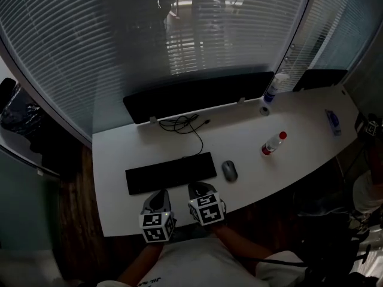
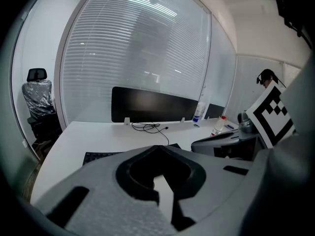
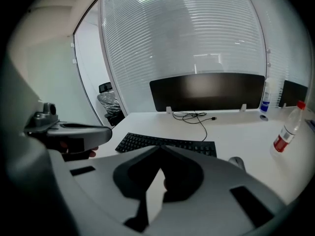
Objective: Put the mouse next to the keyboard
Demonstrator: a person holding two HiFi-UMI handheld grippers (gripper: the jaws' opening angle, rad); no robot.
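Resting beyond right gripper (image 1: 199, 188) jaws (closed): mouse (image 1: 229, 171).

Desk clearance: middle and right open, near-left blocked.
The keyboard (image 1: 170, 173) lies across your near-left approach, and the mouse (image 1: 230, 171) sits just beside its right end with a narrow gap between them. On the far side of the keyboard a loose cable (image 1: 188, 126) trails over the desk (image 1: 245, 133) toward the long black panel (image 1: 197, 94) that closes the far edge. To your right a red-capped bottle (image 1: 273, 143) stands upright with bare desktop all round it. A spray bottle (image 1: 275, 88) and a small round object (image 1: 264, 110) crowd the far right.
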